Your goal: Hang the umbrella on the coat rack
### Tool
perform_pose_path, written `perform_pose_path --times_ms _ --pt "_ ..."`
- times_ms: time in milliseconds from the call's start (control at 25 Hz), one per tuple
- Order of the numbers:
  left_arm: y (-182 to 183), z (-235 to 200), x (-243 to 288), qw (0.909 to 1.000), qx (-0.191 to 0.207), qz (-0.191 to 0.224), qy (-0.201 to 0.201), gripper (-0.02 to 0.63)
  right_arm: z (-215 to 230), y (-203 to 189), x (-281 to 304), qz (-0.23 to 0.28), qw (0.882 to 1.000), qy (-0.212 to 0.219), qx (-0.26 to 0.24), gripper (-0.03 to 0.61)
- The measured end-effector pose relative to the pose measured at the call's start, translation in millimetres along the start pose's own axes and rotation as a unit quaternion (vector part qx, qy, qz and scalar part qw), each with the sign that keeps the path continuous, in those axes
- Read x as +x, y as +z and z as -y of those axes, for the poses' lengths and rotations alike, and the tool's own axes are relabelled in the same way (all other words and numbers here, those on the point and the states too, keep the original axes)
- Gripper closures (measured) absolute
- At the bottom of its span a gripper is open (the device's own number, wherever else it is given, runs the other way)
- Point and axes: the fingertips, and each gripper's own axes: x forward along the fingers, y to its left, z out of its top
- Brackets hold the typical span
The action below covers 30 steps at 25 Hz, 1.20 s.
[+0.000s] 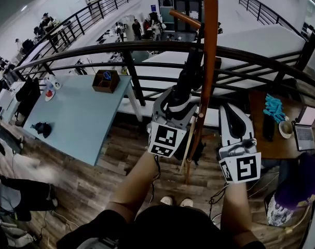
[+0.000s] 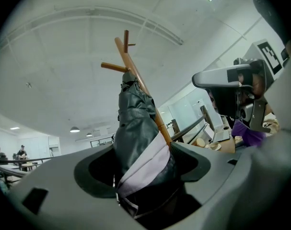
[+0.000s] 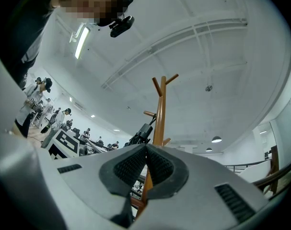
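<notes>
Black railing [image 1: 147, 48] behind the wooden coat rack [image 1: 209, 45]; light-blue table [image 1: 79, 123] at left. Folded dark umbrella [image 2: 135, 123] lies along the rack's pole, between the spread jaws of the left gripper [image 2: 144, 169]. Right gripper [image 3: 145, 164]: jaws pressed together, empty.

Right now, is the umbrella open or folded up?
Folded up: the umbrella is a narrow dark bundle, its fabric wrapped tight, beside the coat rack.

Both forearms [image 1: 134, 183] reach forward side by side. The left gripper [image 1: 179, 100] has its jaws wide apart. The right gripper [image 1: 231, 113], just beside it, has its jaws closed together.
</notes>
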Motion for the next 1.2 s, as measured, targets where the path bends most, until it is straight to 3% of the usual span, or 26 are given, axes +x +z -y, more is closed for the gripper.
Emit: perform_pose_path --times_ms 760,1200 --pt "13.8 2.9 -31.9 0.9998 0.016 0.002 0.015 0.268 -14.2 10.0 -10.0 0.007 1.0 0.009 0.008 0.548" --pt "23.5 16.5 -49.9 0.9998 0.016 0.013 0.001 0.268 -25.5 6.6 -18.7 -0.002 1.0 0.011 0.002 0.548"
